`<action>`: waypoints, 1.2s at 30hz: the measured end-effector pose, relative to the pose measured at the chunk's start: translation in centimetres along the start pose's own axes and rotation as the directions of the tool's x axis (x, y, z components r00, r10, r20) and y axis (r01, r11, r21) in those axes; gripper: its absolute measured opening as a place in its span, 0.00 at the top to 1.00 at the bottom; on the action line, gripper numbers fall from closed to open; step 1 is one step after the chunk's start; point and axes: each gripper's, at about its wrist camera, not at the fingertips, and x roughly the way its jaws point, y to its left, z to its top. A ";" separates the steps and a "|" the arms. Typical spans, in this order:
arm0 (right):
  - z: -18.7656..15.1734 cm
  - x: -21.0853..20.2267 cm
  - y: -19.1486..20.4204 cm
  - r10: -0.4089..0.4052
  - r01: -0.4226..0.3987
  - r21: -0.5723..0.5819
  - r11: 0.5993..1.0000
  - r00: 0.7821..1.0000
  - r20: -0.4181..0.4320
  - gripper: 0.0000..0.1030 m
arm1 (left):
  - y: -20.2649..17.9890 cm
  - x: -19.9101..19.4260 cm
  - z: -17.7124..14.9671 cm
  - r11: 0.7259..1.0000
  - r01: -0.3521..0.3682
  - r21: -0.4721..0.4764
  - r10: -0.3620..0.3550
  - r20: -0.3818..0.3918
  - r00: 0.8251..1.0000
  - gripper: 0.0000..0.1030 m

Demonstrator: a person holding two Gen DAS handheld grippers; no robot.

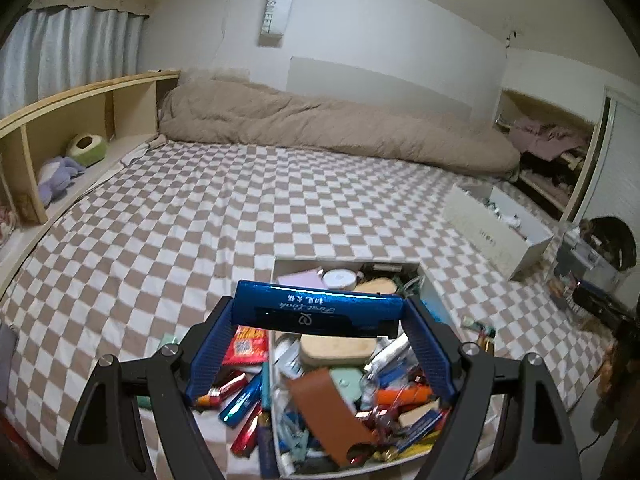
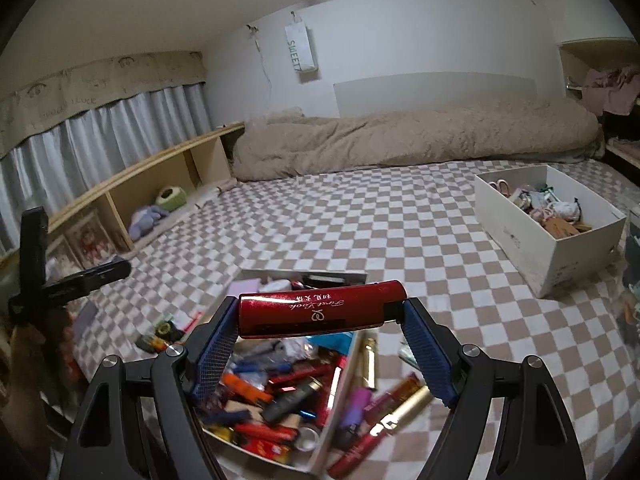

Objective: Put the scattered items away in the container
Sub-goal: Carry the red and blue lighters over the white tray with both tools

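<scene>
My left gripper (image 1: 318,322) is clamped endwise on a blue case (image 1: 318,310) and my right gripper (image 2: 318,320) on a red case (image 2: 320,314), both held above the white container (image 1: 276,420). The container is already piled full. Still loose on the checkered bedspread (image 1: 200,220): tubes (image 2: 384,412) on its right, sticks (image 1: 240,400) on its left.

Container (image 1: 352,266) on bed (image 1: 200,220); second box (image 2: 576,256) right; duvet (image 1: 320,128) behind.
</scene>
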 end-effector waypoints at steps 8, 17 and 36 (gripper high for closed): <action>1.0 2.3 1.2 0.038 -0.038 0.057 0.998 0.999 -0.008 0.21 | -0.9 1.2 1.6 0.999 0.047 0.003 -0.047 0.044 0.998 0.19; 1.4 5.9 1.8 0.033 -0.027 0.102 0.994 0.997 -0.064 0.21 | -0.9 4.2 1.3 0.999 0.052 -0.012 -0.051 0.054 0.997 0.19; 0.5 19.2 2.2 0.022 0.029 0.155 0.987 0.947 -0.321 0.21 | 3.9 8.2 -1.7 0.987 0.059 -0.152 -0.052 0.049 0.997 0.19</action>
